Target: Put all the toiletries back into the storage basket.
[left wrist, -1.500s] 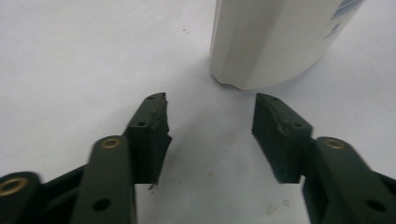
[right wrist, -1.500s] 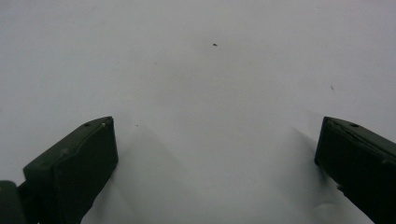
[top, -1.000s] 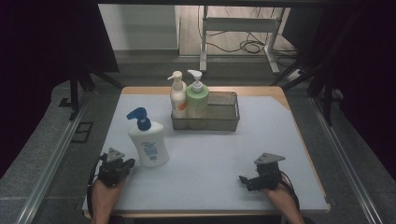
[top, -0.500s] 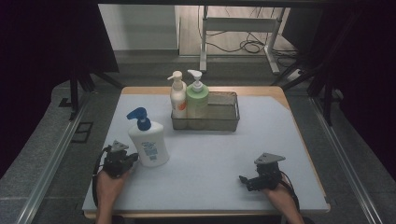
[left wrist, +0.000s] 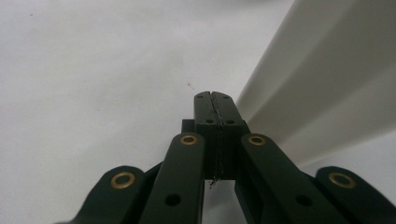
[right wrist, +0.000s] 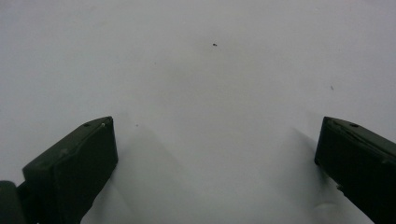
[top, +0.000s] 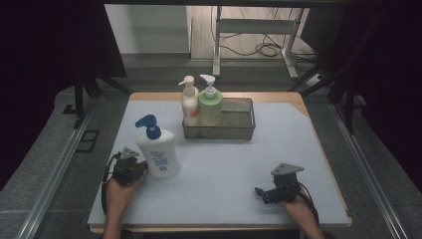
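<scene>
Your left claw (top: 142,169) has slid in toward the white lotion bottle with the blue pump (top: 158,149) since the earlier frames and now sits just beside its base; the bottle itself has not shifted. That claw's 2 jaws are pressed together with nothing between them, as the left gripper view shows, where the bottle's white side (left wrist: 327,88) rises just right of the tips. Your right claw (top: 261,192) has kept its place, well apart from the bottle, jaws spread wide over the bare surface (top: 229,164), empty. Beyond both claws, the metal basket (top: 239,130) holds 2 pump bottles at its left end: a cream one (top: 189,105) and a green one (top: 210,107).
</scene>
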### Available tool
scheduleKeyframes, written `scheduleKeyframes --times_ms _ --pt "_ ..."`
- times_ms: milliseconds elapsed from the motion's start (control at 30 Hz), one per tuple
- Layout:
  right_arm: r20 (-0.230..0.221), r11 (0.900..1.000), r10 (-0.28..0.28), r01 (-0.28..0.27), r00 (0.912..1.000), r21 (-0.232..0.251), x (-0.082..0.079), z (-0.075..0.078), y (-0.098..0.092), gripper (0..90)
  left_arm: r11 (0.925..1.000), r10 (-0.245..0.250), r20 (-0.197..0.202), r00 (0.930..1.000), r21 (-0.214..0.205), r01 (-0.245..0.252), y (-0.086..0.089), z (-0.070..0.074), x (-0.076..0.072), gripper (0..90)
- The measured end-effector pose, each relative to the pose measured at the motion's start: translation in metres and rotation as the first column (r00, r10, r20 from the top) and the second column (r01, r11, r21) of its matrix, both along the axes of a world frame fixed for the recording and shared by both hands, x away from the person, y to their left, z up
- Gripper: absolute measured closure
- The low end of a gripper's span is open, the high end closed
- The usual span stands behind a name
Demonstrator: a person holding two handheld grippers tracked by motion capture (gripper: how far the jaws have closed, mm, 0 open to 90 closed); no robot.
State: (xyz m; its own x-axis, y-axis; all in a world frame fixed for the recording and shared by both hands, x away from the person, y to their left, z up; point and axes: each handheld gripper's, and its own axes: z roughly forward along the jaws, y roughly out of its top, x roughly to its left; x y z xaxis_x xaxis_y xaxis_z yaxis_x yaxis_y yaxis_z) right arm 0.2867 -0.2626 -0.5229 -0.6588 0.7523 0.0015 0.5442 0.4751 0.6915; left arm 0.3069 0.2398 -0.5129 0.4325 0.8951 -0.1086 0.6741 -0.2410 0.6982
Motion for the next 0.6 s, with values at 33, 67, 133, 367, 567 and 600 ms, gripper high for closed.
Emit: scheduleKeyframes --times_ms 33,67,133,367,567,600 --pt "0.0 1.0 0.0 0.0 1.0 0.0 0.0 0.0 0.0 0.0 1.0 0.0 0.0 1.0 0.0 0.0 0.0 0.0 0.0 89.5" --pt "0.0 1.0 0.0 0.0 1.0 0.0 0.0 0.0 0.0 0.0 1.0 0.003 -0.009 1.0 -0.008 -0.003 0.0 -0.001 0.0 89.5" --pt "0.0 1.0 0.0 0.0 1.0 0.0 0.0 0.0 0.0 0.0 0.9999 -0.004 -0.012 0.9999 -0.01 0.004 -0.002 -0.001 0.0 89.5" --pt "0.001 1.0 0.0 0.0 1.0 0.0 0.0 0.0 0.0 0.0 0.9994 -0.034 -0.019 0.9992 0.0 0.034 -0.009 -0.001 -0.002 89.5" --pt "0.003 1.0 0.001 -0.001 1.0 0.0 0.0 0.0 0.0 0.0 0.9989 -0.047 -0.022 0.9987 -0.01 0.047 -0.014 -0.001 -0.005 89.5" --pt "0.003 1.0 0.0 0.0 1.0 0.0 0.0 0.0 0.0 0.0 0.9987 -0.051 -0.022 0.9985 -0.008 0.051 -0.014 -0.002 -0.005 89.5"
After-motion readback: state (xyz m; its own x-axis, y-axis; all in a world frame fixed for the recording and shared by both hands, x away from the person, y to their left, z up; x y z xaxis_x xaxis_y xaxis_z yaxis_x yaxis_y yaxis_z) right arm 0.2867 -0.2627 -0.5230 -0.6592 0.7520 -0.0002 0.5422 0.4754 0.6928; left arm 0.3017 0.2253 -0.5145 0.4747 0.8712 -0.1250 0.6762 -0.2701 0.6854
